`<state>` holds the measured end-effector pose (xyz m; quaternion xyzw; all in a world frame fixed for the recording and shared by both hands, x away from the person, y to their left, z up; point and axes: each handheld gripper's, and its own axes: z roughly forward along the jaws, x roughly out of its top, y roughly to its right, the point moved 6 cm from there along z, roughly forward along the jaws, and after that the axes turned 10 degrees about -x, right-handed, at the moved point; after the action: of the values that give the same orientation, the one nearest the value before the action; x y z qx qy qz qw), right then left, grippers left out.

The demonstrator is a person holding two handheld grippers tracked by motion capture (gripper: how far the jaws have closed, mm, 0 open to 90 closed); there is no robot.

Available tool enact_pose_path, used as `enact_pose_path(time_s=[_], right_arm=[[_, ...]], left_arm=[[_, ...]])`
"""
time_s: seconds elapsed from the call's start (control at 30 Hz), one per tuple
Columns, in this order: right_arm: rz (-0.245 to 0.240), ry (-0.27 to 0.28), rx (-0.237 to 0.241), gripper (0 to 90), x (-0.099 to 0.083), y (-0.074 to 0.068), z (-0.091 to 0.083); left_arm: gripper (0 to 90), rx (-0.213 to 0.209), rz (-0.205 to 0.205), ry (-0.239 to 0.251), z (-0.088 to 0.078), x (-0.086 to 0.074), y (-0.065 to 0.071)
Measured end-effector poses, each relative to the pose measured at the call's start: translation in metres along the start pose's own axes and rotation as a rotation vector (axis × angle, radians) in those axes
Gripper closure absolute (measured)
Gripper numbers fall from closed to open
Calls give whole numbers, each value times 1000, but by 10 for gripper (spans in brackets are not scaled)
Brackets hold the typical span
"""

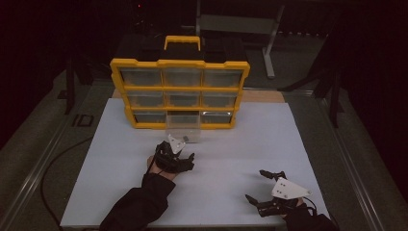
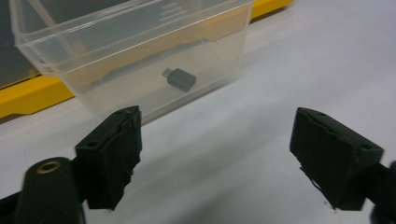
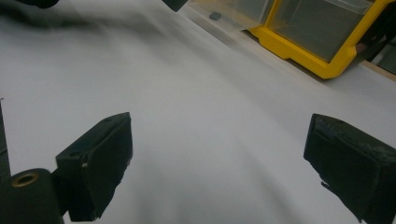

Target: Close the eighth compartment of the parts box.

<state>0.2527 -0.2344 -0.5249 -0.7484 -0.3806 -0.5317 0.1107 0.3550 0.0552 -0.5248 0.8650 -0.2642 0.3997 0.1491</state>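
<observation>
Clear drawer point(image 1: 183, 128) stands pulled out of the yellow organizer point(image 1: 180, 92) near the desk's point(image 1: 250, 144) far edge; small dark adapter point(image 2: 180, 78) lies on its floor. Left gripper point(image 1: 179, 148) just in front of the drawer, fingers point(image 2: 112, 156) wide apart, empty. Right gripper point(image 1: 260, 185) near the desk's front right corner, fingers point(image 3: 95, 165) wide apart, empty.

I can't read any text, label, brand or number anywhere here: the yellow organiser point(image 1: 180, 91), the clear drawer point(image 2: 140, 56) and the small black adapter point(image 2: 181, 78) inside it all show blank faces.
</observation>
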Motion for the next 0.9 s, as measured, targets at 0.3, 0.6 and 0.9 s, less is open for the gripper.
enact_pose_path(time_s=[0.3,0.6,0.9], right_arm=[[-1,-1,-1,81,0,0,0],[-3,7,-3,81,1,0,-1],[8,6,-5,81,1,0,-1]], left_arm=[[405,32,3,6,1,-1,-2],[593,40,-6,20,0,-2,-7],[770,24,-14,17,1,-2,-11]])
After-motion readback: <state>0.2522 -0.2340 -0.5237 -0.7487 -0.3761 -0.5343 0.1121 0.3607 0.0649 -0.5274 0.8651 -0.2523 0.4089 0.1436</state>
